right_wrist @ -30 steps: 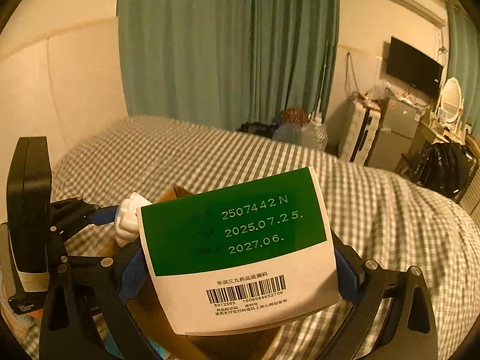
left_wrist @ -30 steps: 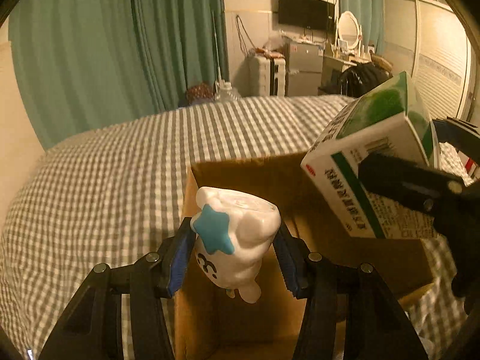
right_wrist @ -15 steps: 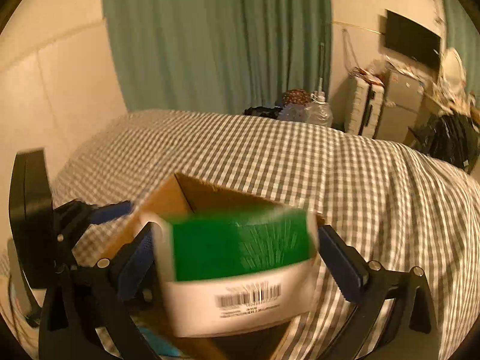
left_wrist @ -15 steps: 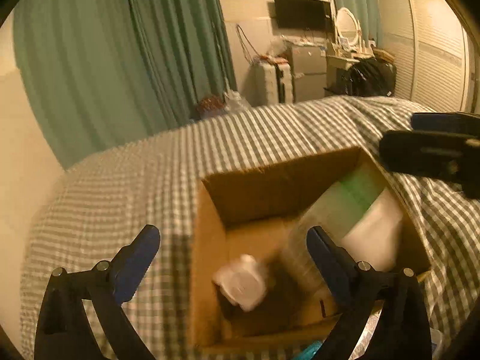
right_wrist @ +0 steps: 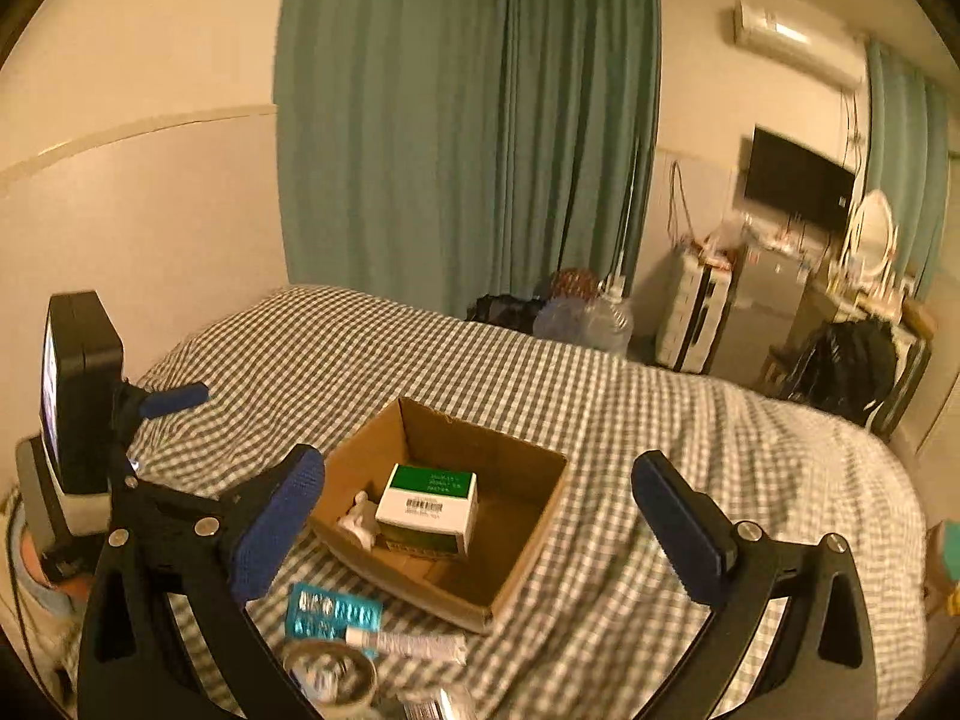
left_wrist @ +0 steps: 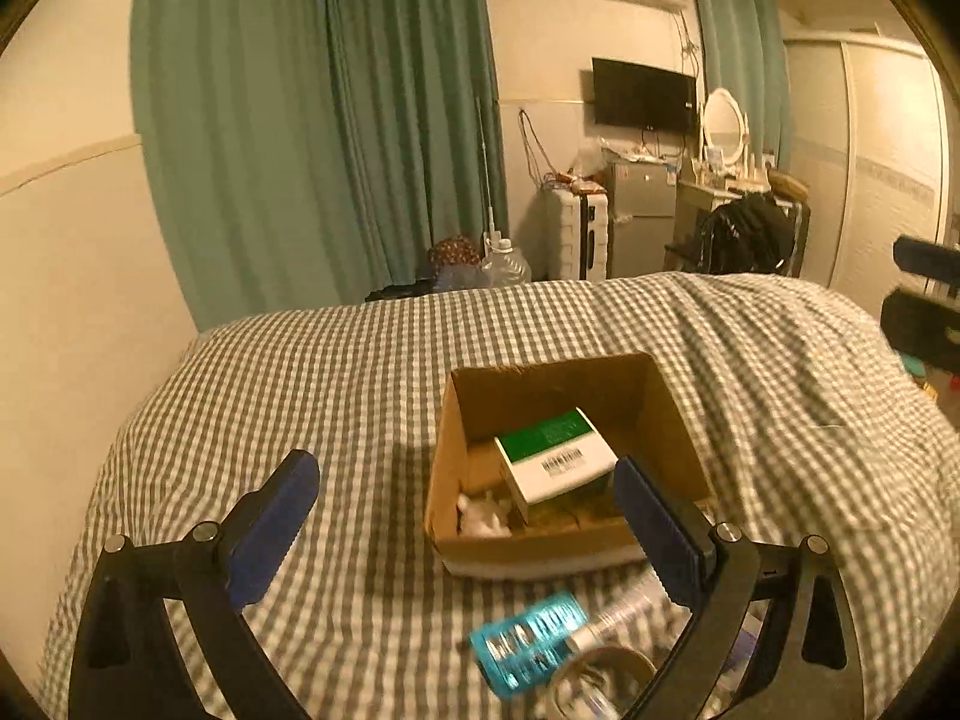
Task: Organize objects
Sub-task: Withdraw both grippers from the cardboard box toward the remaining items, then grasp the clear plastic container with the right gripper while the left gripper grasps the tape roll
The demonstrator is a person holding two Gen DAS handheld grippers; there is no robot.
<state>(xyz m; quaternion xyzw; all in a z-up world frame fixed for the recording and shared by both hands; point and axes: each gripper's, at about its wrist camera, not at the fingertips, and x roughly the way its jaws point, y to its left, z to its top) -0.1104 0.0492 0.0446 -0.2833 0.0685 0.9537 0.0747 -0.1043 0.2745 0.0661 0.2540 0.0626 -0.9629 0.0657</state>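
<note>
Both the left gripper and the right gripper hang wide open, holding nothing. The green-and-white carton and a small white toy lie in the cardboard box on the bed. At six o'clock from the box, a blue blister pack and white tube look still unsorted.

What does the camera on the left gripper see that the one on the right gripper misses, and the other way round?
Only the left view shows the wardrobe doors at far right and the box's outer near wall.

Only the right view shows the other gripper's dark camera block and a white tube lying whole beside the blister pack.

Both show the cardboard box on the checked bedspread, holding the green-and-white carton and white toy, the blue blister pack, and each camera's own open, empty gripper: left gripper, right gripper.
</note>
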